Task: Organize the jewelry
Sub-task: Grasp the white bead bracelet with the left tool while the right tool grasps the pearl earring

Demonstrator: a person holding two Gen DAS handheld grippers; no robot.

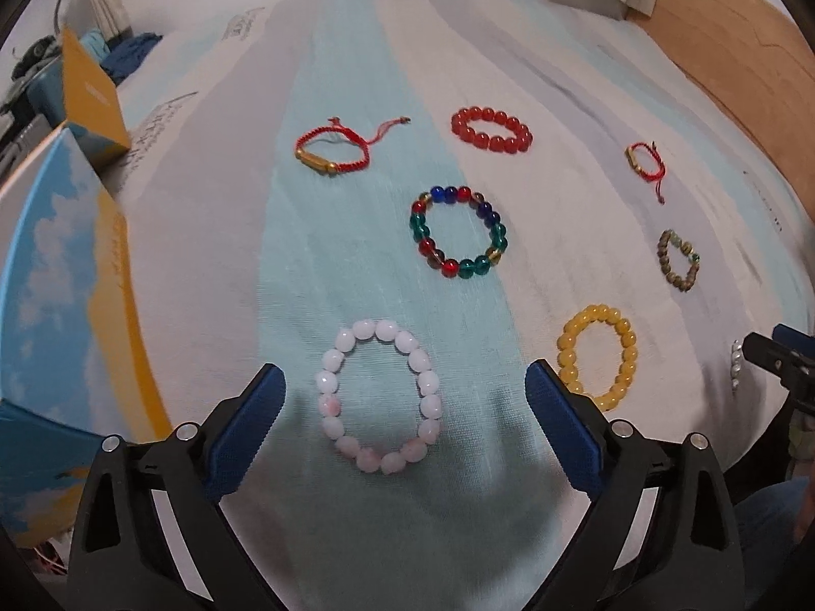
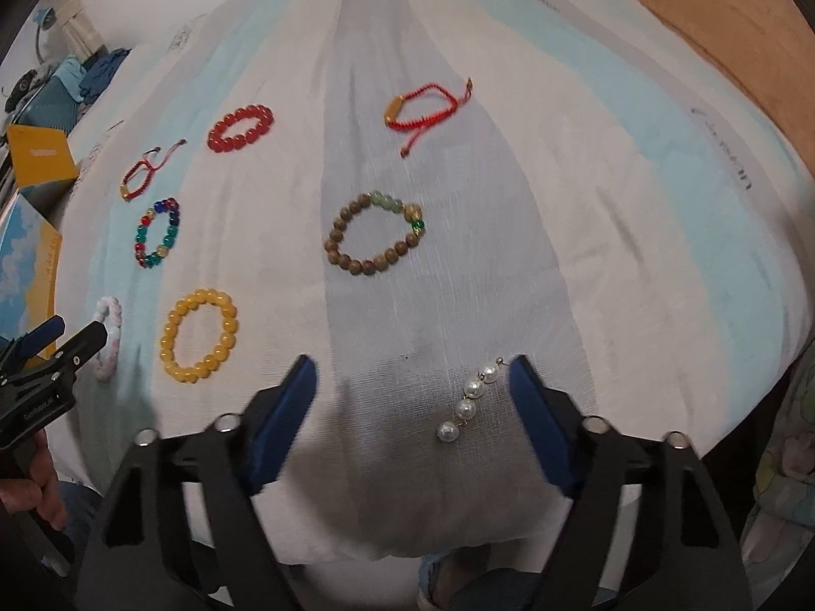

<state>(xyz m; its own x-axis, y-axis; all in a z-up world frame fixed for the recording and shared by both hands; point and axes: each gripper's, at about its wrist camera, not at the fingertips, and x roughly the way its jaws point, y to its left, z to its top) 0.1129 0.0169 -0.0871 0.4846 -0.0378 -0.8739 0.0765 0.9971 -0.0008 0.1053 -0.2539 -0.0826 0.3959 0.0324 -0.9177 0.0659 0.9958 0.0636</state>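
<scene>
Several bracelets lie on a striped cloth (image 1: 356,234). My left gripper (image 1: 405,382) is open and empty, its jaws on either side of a pale pink bead bracelet (image 1: 379,397). Beyond it lie a multicoloured bead bracelet (image 1: 458,231), a red bead bracelet (image 1: 491,127), a red cord bracelet (image 1: 331,150), and a yellow bead bracelet (image 1: 598,356). My right gripper (image 2: 412,377) is open and empty over a string of pearls (image 2: 468,399), which lies near its right finger. A brown wooden bead bracelet (image 2: 374,231) and another red cord bracelet (image 2: 423,107) lie ahead.
An open blue and yellow box (image 1: 66,305) stands at the left edge of the cloth. A smaller yellow box (image 1: 91,91) stands behind it. A wooden floor (image 1: 738,51) shows at the far right. Clutter sits at the far left.
</scene>
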